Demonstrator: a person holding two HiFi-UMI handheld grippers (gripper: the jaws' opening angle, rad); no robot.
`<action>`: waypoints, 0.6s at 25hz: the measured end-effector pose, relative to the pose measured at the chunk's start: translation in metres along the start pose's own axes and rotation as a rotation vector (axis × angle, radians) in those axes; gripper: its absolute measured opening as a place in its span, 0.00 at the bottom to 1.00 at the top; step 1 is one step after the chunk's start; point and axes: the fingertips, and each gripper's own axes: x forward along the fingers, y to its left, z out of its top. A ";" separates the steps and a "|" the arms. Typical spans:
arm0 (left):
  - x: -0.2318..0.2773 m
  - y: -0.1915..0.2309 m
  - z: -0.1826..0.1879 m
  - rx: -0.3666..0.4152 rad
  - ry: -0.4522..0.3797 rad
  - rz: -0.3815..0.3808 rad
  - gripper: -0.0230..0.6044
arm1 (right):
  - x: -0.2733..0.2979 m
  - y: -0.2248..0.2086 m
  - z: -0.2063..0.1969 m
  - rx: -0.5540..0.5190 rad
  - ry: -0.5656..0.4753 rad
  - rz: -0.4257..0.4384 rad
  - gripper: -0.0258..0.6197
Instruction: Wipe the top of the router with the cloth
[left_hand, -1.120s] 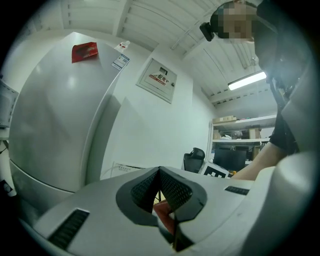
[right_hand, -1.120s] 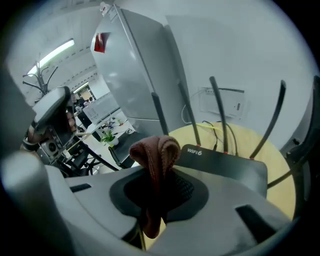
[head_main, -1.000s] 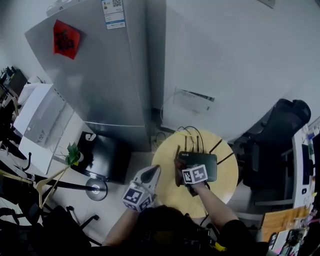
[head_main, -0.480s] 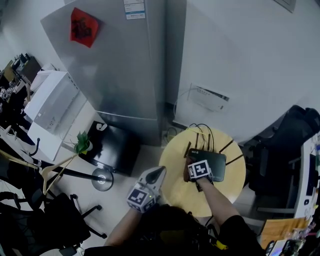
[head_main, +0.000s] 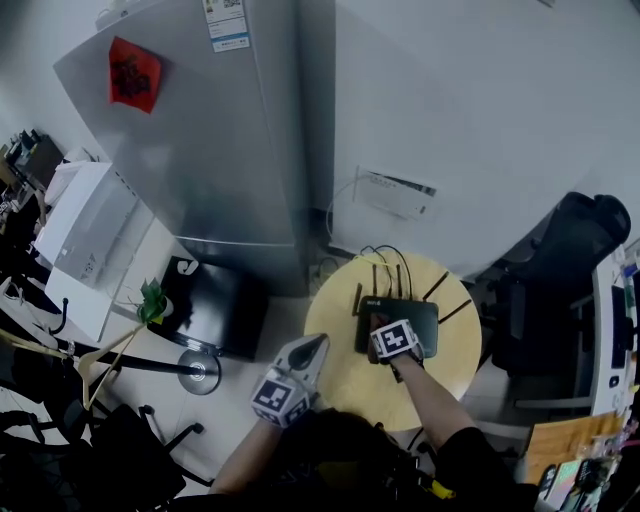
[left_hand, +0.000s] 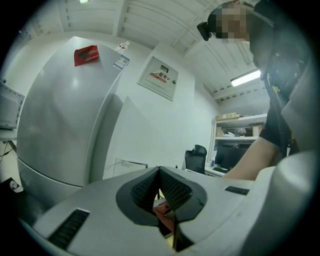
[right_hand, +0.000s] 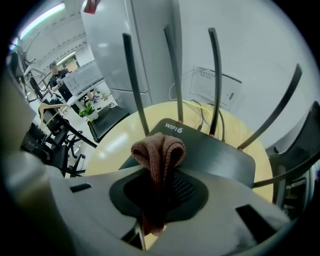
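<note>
A black router (head_main: 405, 320) with several upright antennas lies on the round yellow table (head_main: 345, 375); its top (right_hand: 215, 152) reads WIFI6. My right gripper (head_main: 385, 345) hangs over the router's near left part, shut on a folded brown cloth (right_hand: 159, 152) whose loop sticks out over the router's front edge. Whether the cloth touches the top I cannot tell. My left gripper (head_main: 303, 352) is held off the table's left edge, tilted upward, jaws closed together with nothing between them (left_hand: 159, 172).
A tall grey fridge (head_main: 200, 120) and a white wall stand behind the table. Cables (head_main: 385, 255) run from the router to a wall box (head_main: 395, 195). A black office chair (head_main: 560, 270) is at the right; a black low cabinet (head_main: 215, 310) and a coat stand base (head_main: 200, 372) at the left.
The head camera has swung about. My right gripper with the cloth stays over the router's near left part; the left gripper holds its place beside the table.
</note>
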 end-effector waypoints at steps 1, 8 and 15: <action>0.002 -0.002 0.001 -0.001 0.001 -0.009 0.04 | 0.000 -0.002 -0.001 -0.004 0.005 -0.007 0.13; 0.018 -0.013 0.000 0.015 0.009 -0.074 0.04 | -0.007 -0.021 -0.019 0.021 0.039 -0.046 0.13; 0.035 -0.025 -0.003 0.019 0.030 -0.124 0.04 | -0.017 -0.046 -0.038 0.087 0.052 -0.076 0.13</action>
